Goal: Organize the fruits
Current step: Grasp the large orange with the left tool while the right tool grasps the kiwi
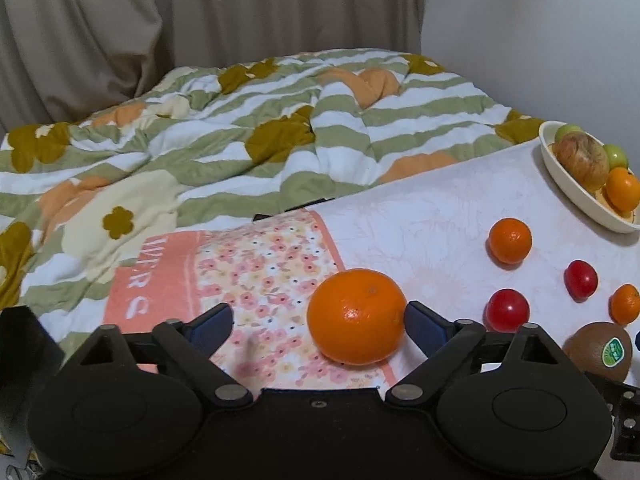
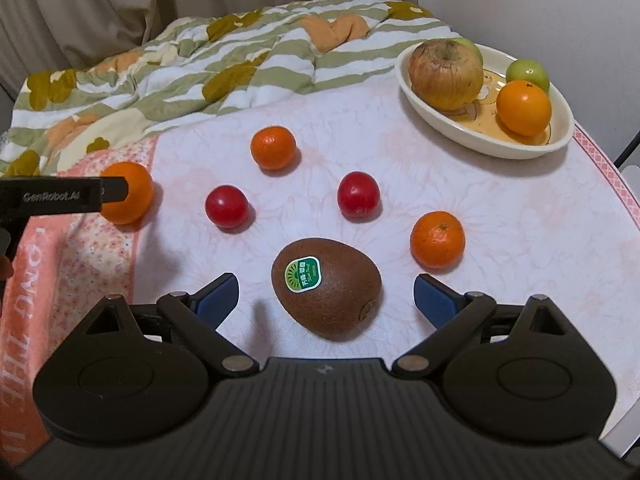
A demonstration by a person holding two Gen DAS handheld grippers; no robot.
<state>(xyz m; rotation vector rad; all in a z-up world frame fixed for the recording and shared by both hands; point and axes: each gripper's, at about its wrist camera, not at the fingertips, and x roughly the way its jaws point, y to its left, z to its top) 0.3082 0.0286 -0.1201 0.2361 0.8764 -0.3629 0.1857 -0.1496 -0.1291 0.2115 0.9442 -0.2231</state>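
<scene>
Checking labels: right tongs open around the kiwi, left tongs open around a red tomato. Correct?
Not quite. The left tongs stand open around the big orange, not a tomato, per the left wrist view. The right tongs are open around the kiwi.

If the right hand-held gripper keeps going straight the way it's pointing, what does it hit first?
Most likely the kiwi, which lies between the open fingers of the right hand-held gripper, untouched.

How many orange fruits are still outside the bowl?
3. One large one at the left, by the left gripper; one small at the back; one small right of the kiwi. None looks hidden.
</scene>
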